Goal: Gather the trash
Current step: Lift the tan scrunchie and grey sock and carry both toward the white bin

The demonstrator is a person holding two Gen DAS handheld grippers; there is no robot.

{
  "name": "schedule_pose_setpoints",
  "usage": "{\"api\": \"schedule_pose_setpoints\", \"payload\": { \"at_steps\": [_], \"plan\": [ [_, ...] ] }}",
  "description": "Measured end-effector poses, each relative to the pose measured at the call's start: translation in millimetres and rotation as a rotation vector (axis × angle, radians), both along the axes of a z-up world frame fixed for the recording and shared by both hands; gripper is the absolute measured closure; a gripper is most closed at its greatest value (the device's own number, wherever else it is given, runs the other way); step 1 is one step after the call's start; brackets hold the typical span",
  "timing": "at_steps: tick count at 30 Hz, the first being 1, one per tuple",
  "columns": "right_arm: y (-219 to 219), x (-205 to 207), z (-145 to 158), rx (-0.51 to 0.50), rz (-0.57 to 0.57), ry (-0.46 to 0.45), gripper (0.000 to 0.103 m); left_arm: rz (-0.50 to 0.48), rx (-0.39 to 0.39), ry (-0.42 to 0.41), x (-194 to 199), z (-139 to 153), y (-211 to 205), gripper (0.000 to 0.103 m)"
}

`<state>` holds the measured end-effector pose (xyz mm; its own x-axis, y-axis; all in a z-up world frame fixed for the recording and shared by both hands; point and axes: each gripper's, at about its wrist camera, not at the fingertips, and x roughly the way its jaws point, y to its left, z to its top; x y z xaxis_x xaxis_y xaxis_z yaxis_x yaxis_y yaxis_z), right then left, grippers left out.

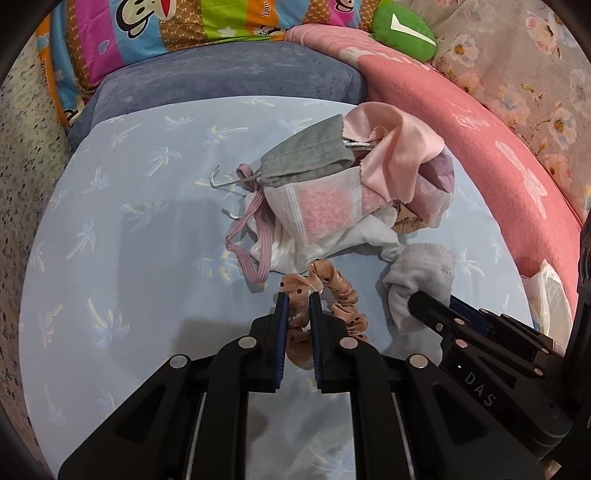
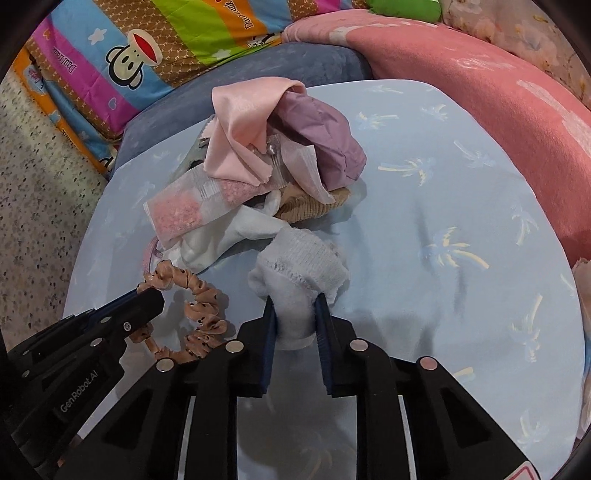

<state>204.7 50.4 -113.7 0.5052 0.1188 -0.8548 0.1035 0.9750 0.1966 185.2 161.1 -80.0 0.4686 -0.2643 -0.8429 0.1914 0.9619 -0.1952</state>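
Note:
My left gripper [image 1: 298, 295] is shut on a tan dotted scrunchie [image 1: 341, 295], which lies on the light blue palm-print cloth [image 1: 129, 221]. The scrunchie [image 2: 199, 291] and the left gripper [image 2: 147, 301] also show in the right wrist view. My right gripper [image 2: 295, 302] is shut on a white sock [image 2: 301, 258]; the sock [image 1: 417, 273] and the right gripper [image 1: 417, 299] show at the right of the left wrist view. Behind both lies a pile of items [image 1: 351, 184]: a grey mask, pink cloth, a sachet, white fabric and a striped band.
A pink blanket [image 1: 480, 147] curves along the right. A blue-grey cushion [image 1: 229, 74] and a bright cartoon quilt [image 1: 147, 29] lie behind. A green plush [image 1: 402, 31] sits at the back. A white plastic bag [image 1: 546, 295] is at the right edge. Speckled floor [image 2: 37, 221] lies left.

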Motion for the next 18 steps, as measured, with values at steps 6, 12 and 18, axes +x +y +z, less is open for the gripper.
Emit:
{"api": "schedule_pose_setpoints", "payload": {
  "at_steps": [6,12,18],
  "plan": [
    [-10.8,-15.5,22.3,0.012,-0.015,-0.049,0.086,-0.026,-0.006,-0.034,-4.2,15.7,-9.5,0.091],
    [-27.0,-36.3,55.7,0.012,-0.036,-0.113,0.086,-0.060,-0.015,-0.080,-13.4,36.0,-24.1,0.091],
    [-48.3,-63.6,91.0,0.014,-0.072,-0.181,0.086,-0.100,-0.034,-0.133,-25.9,59.6,-42.2,0.091]
  ]
}}
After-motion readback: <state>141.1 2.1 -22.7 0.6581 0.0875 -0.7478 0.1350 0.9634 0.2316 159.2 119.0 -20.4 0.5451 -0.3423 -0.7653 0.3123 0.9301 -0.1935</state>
